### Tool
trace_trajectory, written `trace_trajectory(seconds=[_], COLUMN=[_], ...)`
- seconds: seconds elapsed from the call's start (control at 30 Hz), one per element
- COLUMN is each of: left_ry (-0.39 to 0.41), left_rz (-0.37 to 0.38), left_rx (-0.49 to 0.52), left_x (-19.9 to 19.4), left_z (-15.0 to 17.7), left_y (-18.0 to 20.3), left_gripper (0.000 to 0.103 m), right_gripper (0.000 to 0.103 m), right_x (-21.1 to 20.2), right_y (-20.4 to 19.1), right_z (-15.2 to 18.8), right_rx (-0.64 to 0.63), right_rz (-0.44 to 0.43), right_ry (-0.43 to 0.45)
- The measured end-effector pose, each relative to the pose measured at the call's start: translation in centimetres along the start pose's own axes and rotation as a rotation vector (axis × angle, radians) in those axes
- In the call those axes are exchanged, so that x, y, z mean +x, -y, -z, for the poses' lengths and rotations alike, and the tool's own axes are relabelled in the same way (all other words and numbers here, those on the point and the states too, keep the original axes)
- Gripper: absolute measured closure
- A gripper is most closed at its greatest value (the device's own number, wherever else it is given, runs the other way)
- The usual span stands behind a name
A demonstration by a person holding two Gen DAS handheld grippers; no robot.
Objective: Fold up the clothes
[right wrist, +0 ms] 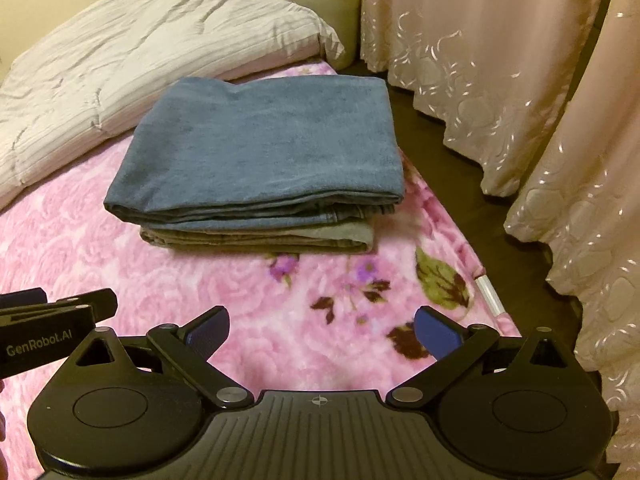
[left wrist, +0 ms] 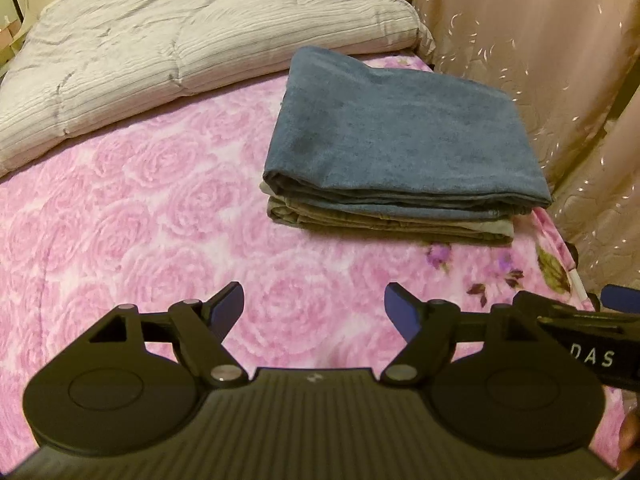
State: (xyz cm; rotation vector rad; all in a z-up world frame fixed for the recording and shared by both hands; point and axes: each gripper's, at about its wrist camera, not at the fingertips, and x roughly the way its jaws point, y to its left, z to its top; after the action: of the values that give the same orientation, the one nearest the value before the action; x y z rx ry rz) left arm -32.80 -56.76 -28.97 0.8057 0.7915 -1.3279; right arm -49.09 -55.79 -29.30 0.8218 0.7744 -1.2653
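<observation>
A folded stack (right wrist: pixel 256 168) of clothes lies flat on the bed, on a pink blanket (left wrist: pixel 140 208), near the bed's right edge. A blue piece (left wrist: pixel 400 132) is on top and a grey-green piece (right wrist: pixel 260 238) sits under it, showing only along the near side. The stack is roughly rectangular; in the right wrist view its long axis looks to run across the bed, side to side (fisheye bend makes this uncertain). The layered folds face the cameras and the far edge points toward a pale quilt (left wrist: pixel 160 40) bunched at the far end of the bed, just behind the stack.

The stack's right side comes close to the edge of the bed, where a dark gap (right wrist: pixel 460 168) separates the bed from the curtains (right wrist: pixel 500 60). To the left of the stack the blanket is bare and wide, and bare blanket also lies between the stack and both tools.

The left hand-held gripper (left wrist: pixel 314 312) hangs over the blanket with its jaws spread and nothing between them. The right hand-held gripper (right wrist: pixel 322 334) is likewise spread wide and holds nothing, well apart from the stack. The two sit side by side, each showing at the edge of the other's view.
</observation>
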Motion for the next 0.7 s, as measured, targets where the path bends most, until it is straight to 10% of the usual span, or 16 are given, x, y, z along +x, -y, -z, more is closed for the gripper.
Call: trace_trajectory(seconds=[0.7], left_ry=[-0.005], left_rz=[0.021], left_rx=[-0.064], left_x=[-10.1], left_z=[-0.8], left_y=[-1.5], left_gripper=[0.029], right_gripper=[0.002], right_x=[-9.2], right_y=[-1.9], right_z=[-1.4], right_rx=[0.013], right_rz=[-0.032], right_ry=[0.009])
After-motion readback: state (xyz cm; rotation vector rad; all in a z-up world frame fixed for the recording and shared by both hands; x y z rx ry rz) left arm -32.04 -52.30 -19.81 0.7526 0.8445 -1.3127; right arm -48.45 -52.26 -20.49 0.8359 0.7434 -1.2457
